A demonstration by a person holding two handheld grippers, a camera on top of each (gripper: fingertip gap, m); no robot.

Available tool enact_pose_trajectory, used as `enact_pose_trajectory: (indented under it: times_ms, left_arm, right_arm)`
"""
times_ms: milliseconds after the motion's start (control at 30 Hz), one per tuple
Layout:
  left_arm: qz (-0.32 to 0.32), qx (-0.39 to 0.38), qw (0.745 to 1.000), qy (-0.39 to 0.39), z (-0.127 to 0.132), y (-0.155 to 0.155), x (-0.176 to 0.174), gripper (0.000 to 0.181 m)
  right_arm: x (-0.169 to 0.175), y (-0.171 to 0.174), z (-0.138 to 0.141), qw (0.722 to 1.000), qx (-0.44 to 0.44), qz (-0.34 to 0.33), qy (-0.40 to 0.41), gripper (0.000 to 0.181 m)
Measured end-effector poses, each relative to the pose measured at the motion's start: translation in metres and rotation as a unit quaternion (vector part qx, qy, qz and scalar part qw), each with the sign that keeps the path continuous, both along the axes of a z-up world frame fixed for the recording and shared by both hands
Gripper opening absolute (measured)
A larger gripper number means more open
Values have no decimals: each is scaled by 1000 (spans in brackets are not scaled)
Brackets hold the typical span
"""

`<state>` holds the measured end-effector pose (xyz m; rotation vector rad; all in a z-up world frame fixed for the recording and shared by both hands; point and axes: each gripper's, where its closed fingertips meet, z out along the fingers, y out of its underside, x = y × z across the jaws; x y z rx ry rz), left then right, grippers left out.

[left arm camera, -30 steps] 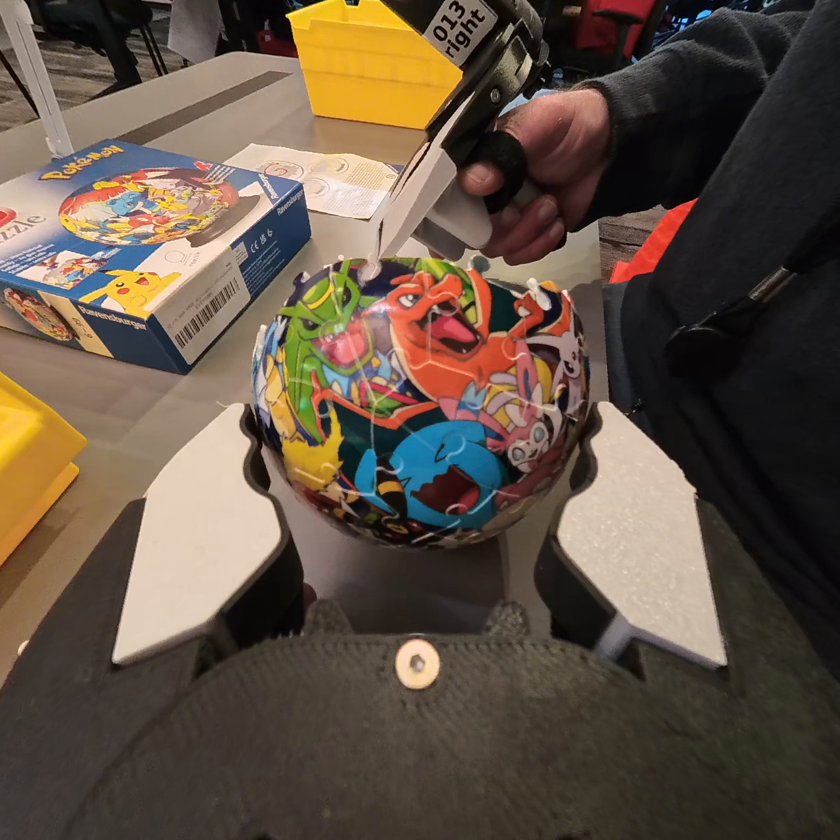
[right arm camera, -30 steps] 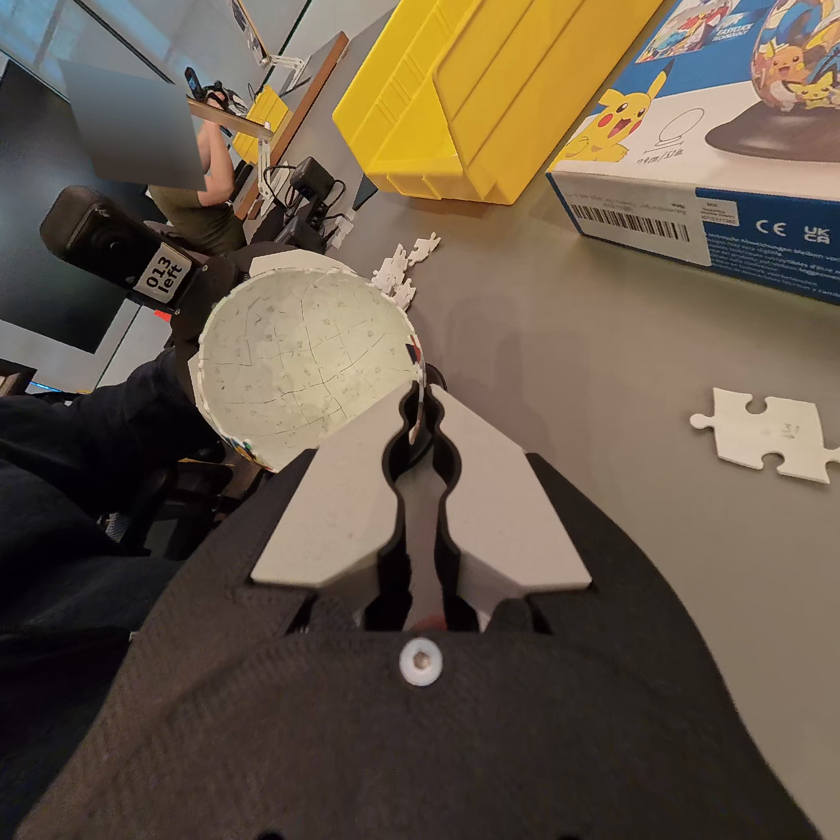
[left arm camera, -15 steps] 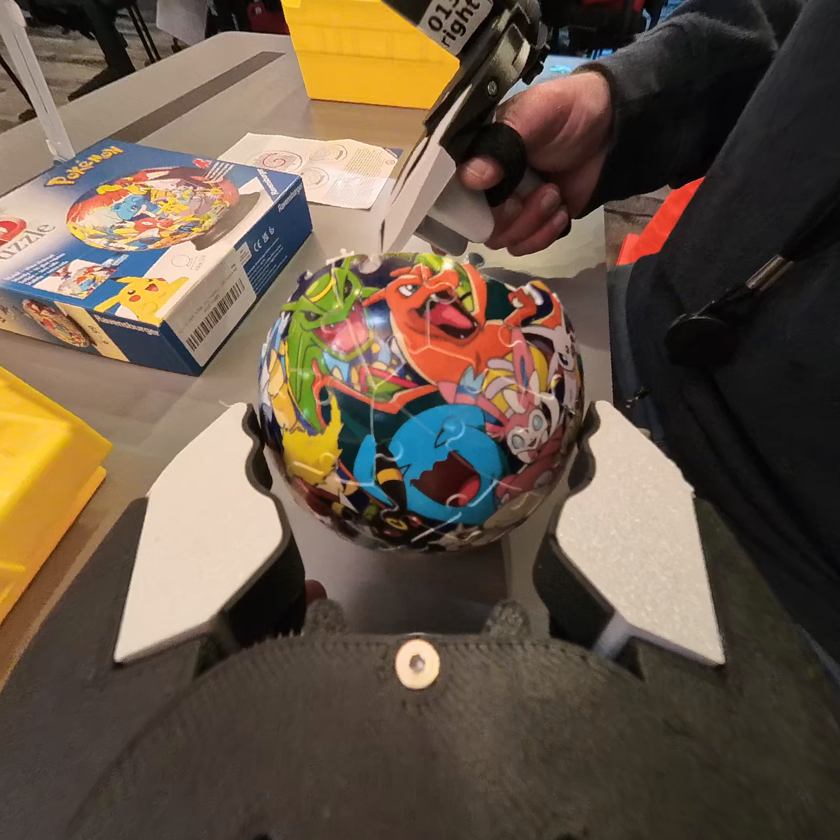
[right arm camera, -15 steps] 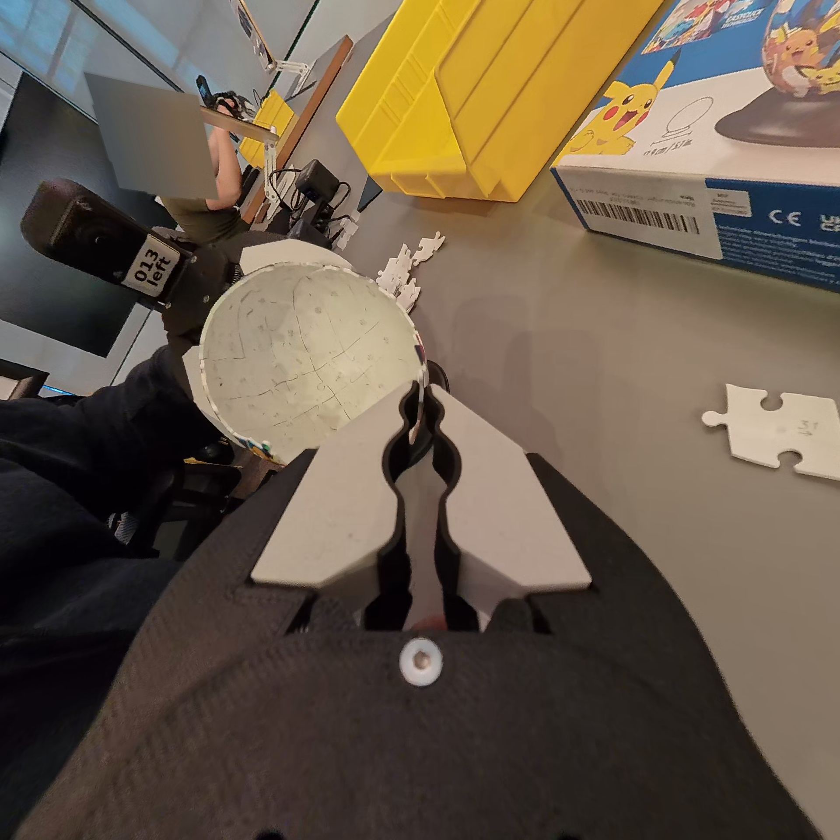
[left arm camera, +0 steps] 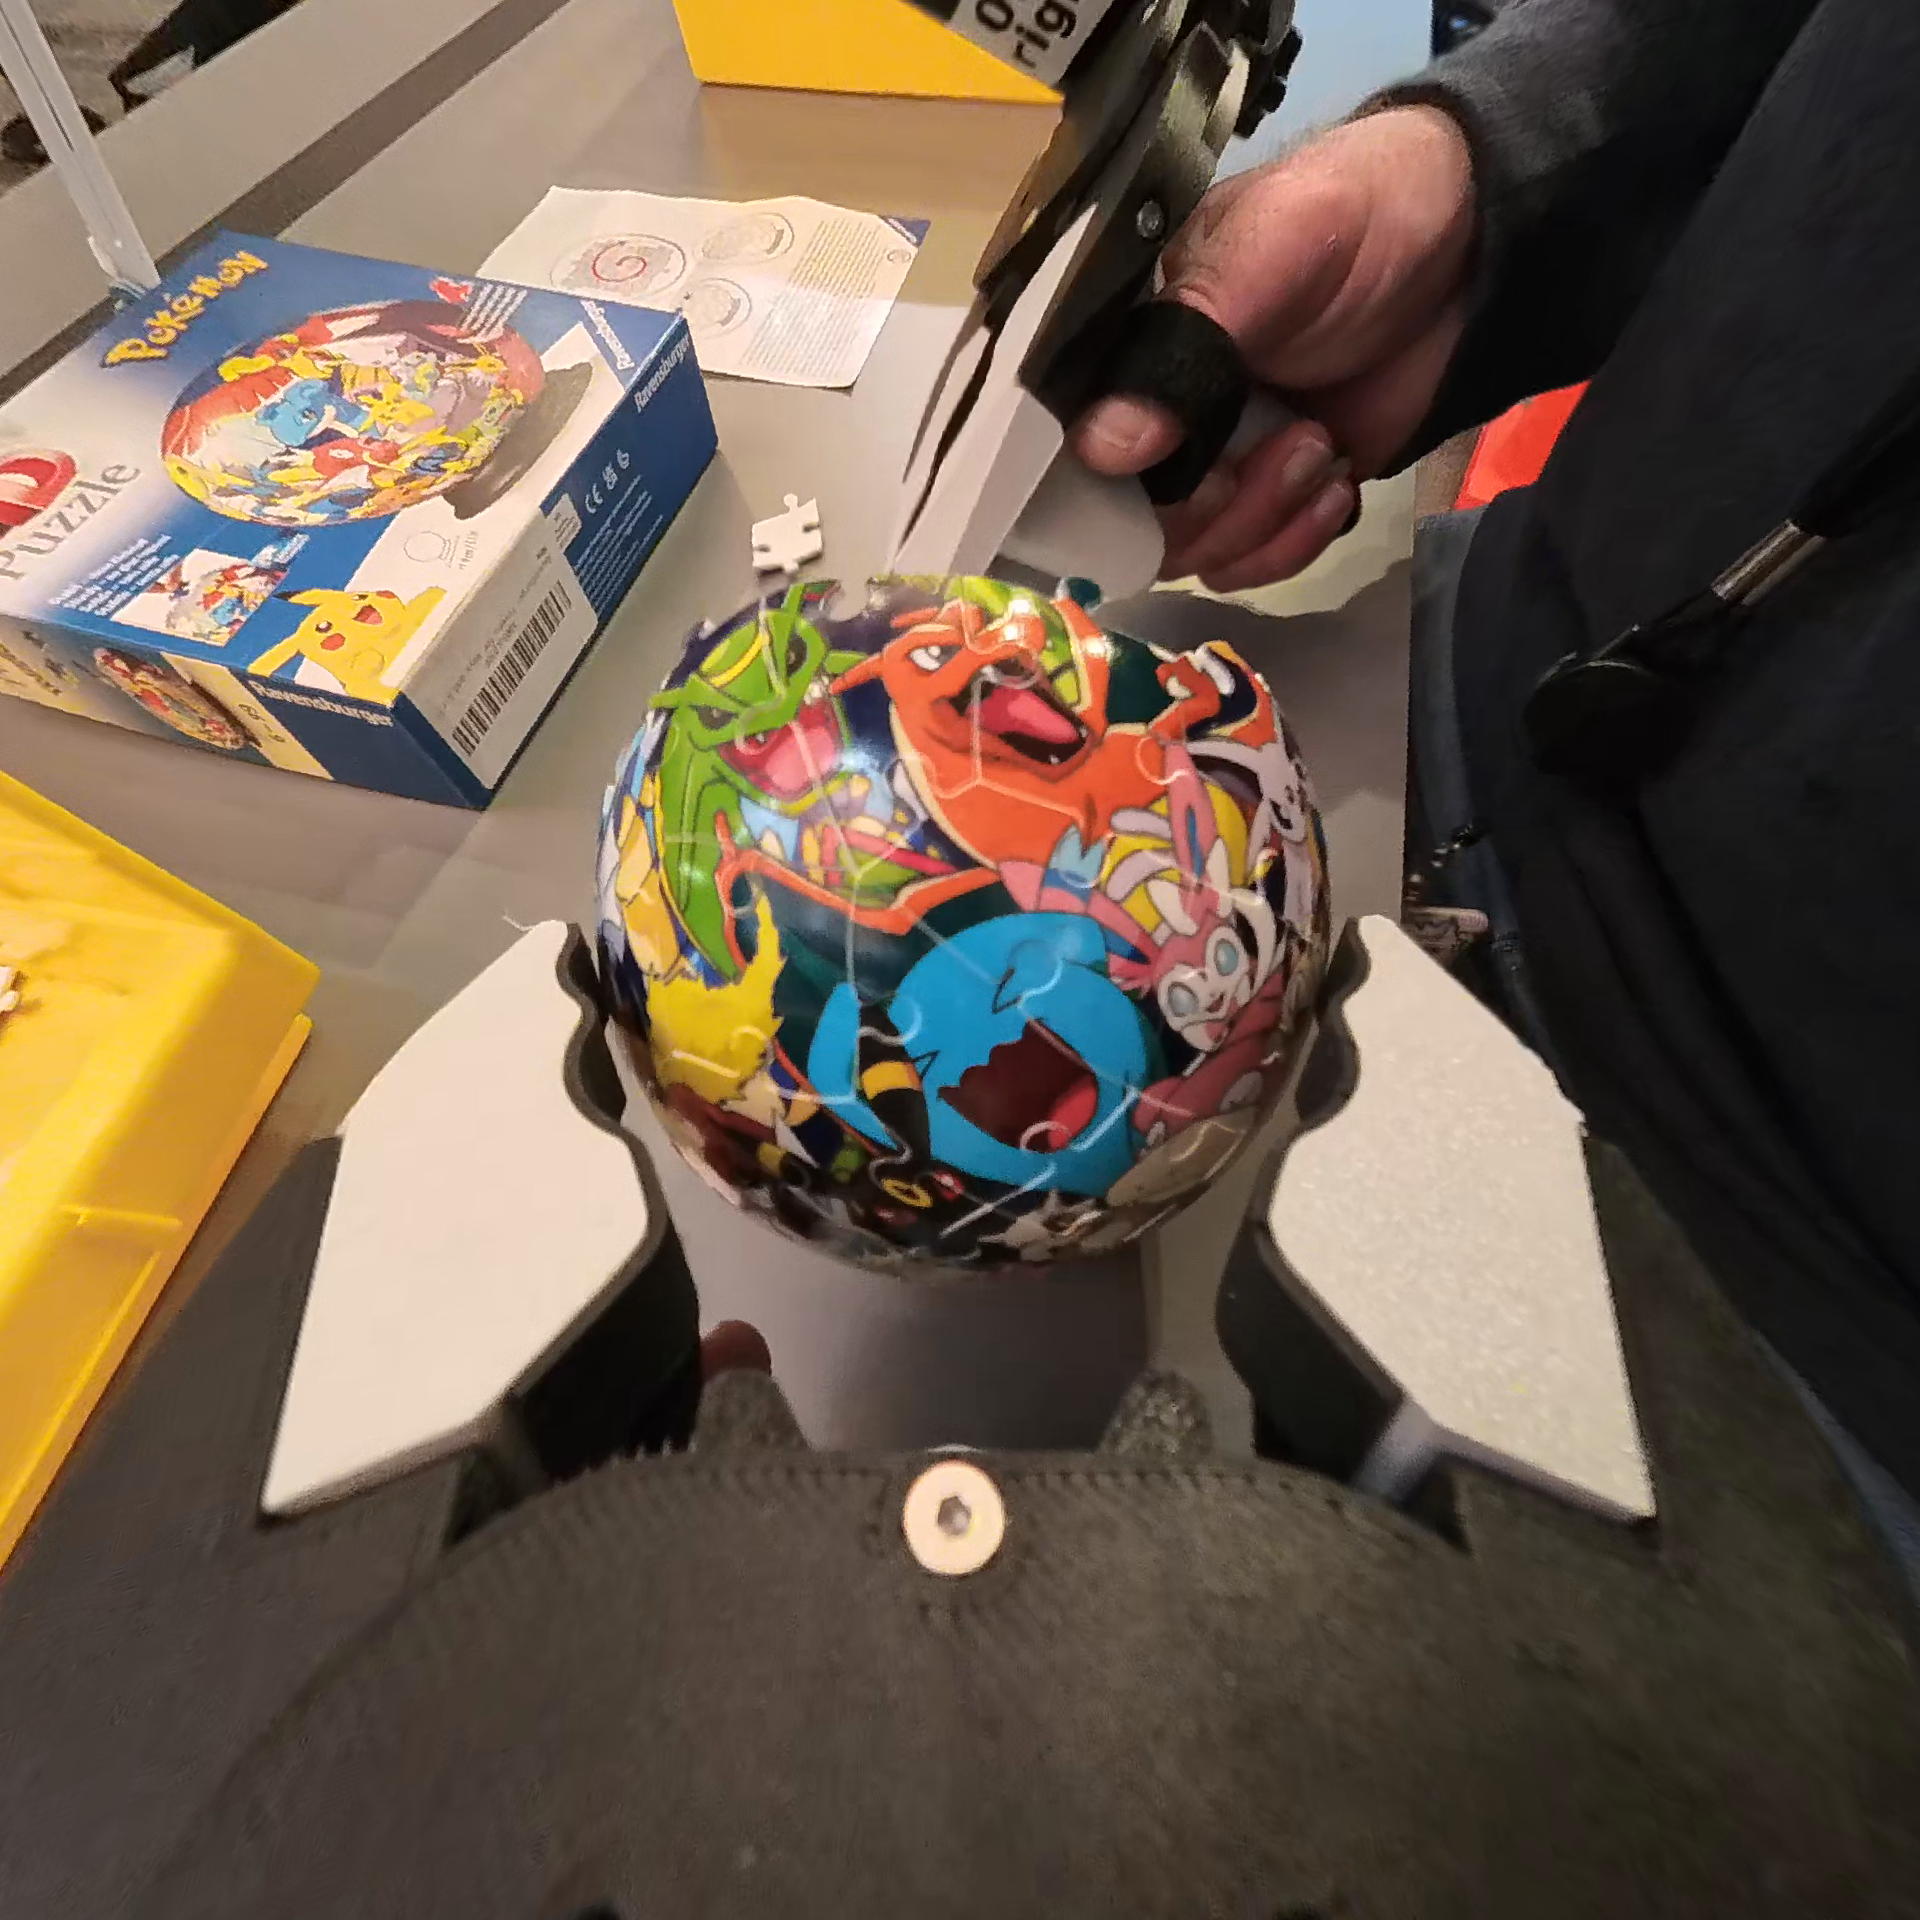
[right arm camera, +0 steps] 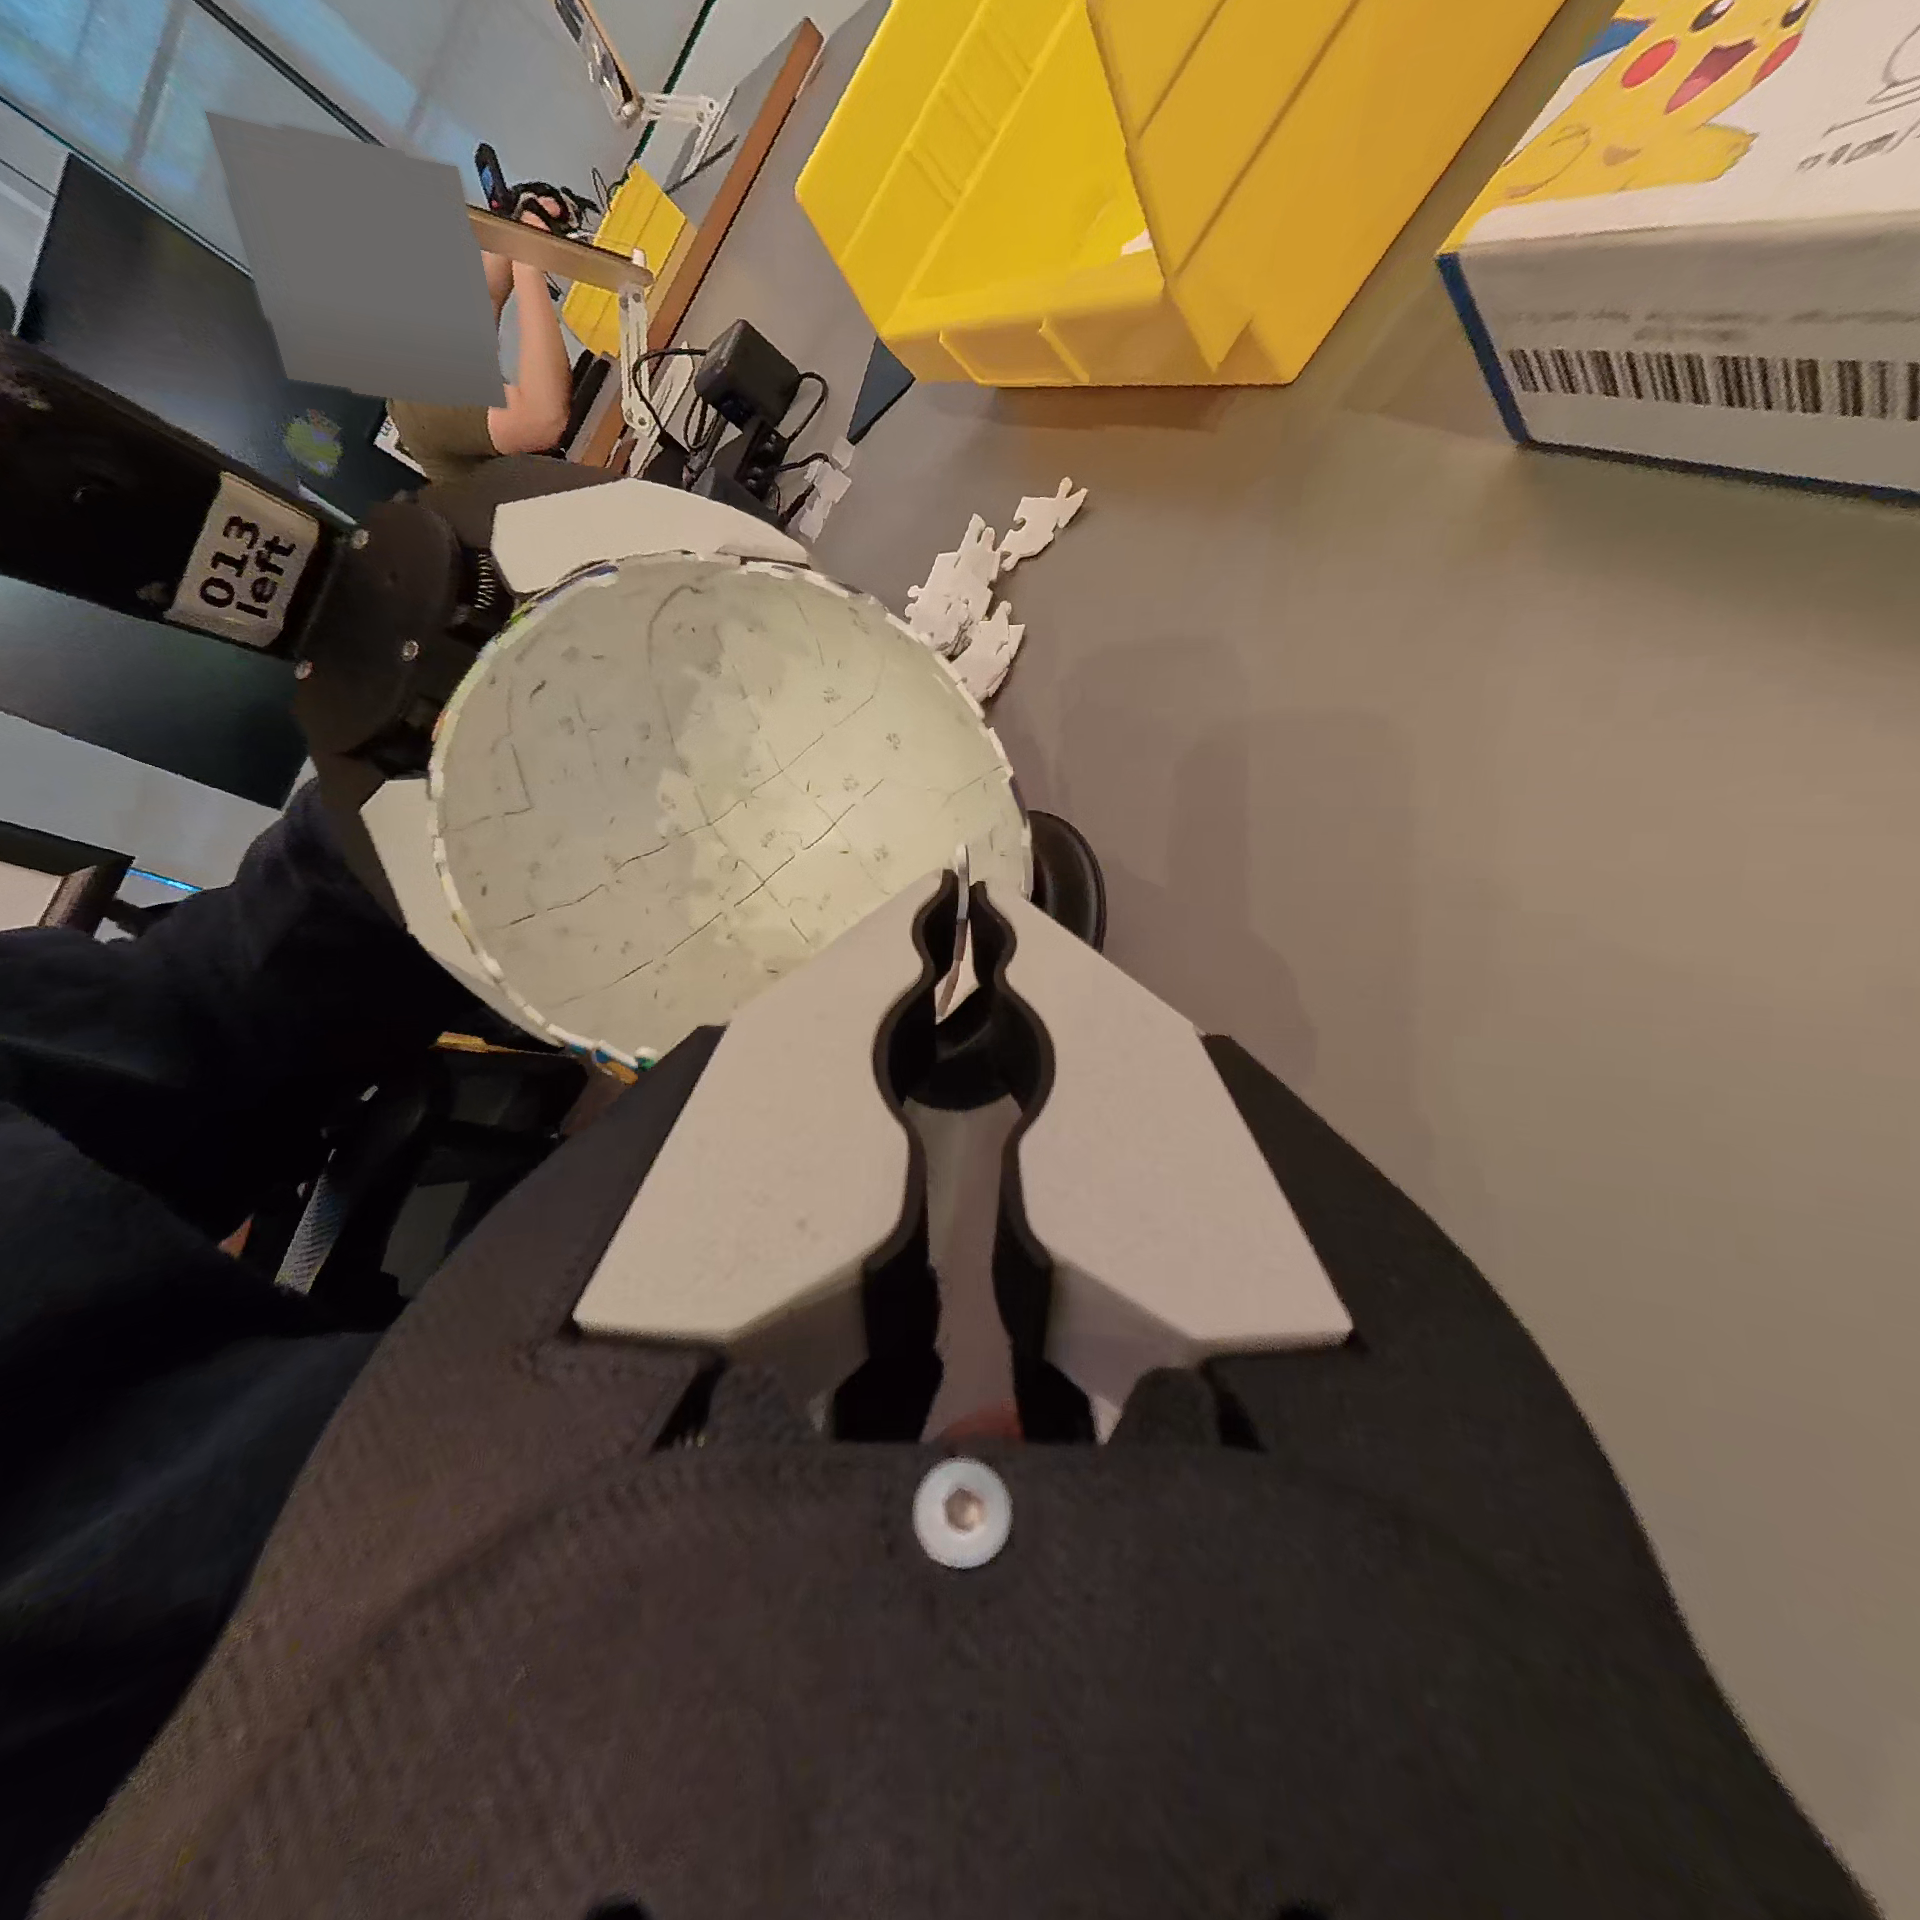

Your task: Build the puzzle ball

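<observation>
Between the two wide-spread fingers of the left claw (left arm camera: 961,1029) sits the puzzle ball (left arm camera: 961,925), an unfinished shell with bright cartoon figures outside and a pale grey inside (right arm camera: 717,810); both fingers press against its sides, so the claw is clamped on it above the grey desk (left arm camera: 343,862). At the ball's open upper rim, the right claw (right arm camera: 961,904) has its fingers drawn almost together, pinching a thin puzzle piece (right arm camera: 958,935) seen edge-on against the rim. A person's hand (left arm camera: 1299,343) grips that claw's handle. On the desk lie a blue puzzle box (left arm camera: 343,499), a printed sheet (left arm camera: 727,281), one loose white piece (left arm camera: 787,532), a small heap of pieces (right arm camera: 987,592) and a yellow bin (right arm camera: 1122,197).
</observation>
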<state>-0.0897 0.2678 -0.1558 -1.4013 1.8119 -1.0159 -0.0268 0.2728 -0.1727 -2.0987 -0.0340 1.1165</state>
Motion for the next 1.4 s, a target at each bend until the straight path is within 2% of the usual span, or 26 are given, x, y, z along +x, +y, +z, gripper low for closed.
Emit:
enact_pose_trajectory:
  times_ms: [333, 667, 833, 1167, 1267, 1400]
  left_arm:
    - [11, 16, 999, 39, 5, 0, -11, 127]
    - [45, 12, 996, 82, 5, 3, -14, 127]
    - [46, 22, 994, 101, 3, 3, -12, 127]
    - [56, 21, 991, 117, 2, 2, -10, 127]
    - [53, 25, 991, 123, 1, 1, -10, 127]
    - [54, 27, 990, 126, 1, 1, -10, 127]
  right_arm:
    - [-26, 7, -18, 1000, -13, -1, -14, 0]
    - [-38, 11, -30, 999, -11, -19, -46, 0]
    - [-34, 12, -23, 999, -6, -35, -34, 0]
    - [-40, 9, -37, 996, -21, -49, -74, 0]
    - [-39, 9, -39, 995, -23, -49, -87, 11]
    - [-38, 9, -37, 993, -4, -44, -110, 3]
